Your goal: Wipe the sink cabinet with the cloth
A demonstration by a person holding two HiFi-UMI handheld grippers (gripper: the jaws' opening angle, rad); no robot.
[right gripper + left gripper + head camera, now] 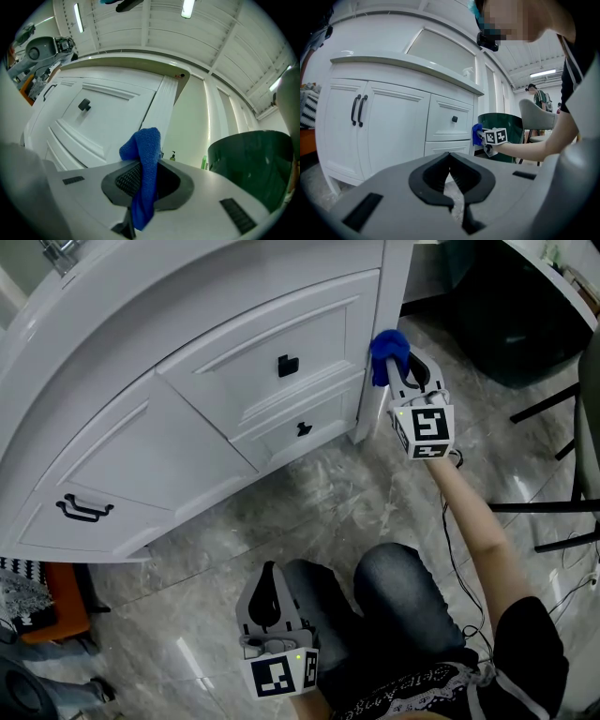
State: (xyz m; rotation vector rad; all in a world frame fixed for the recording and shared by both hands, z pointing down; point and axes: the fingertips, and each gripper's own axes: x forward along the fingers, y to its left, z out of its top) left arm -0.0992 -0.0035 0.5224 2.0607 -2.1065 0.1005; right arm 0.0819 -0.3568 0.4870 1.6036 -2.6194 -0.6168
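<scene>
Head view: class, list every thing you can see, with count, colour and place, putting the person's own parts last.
sink cabinet: one, white, upper left.
drawer knobs: two, black, on the cabinet drawers.
door handles: two, black, cabinet's lower left.
cloth: one, blue, at cabinet's right corner.
bin: one, dark green, top right.
floor: grey marble tiles, below.
right gripper: grey, shut on cloth.
left gripper: grey, shut, empty, bottom.
knees: two, blue jeans, bottom centre.
</scene>
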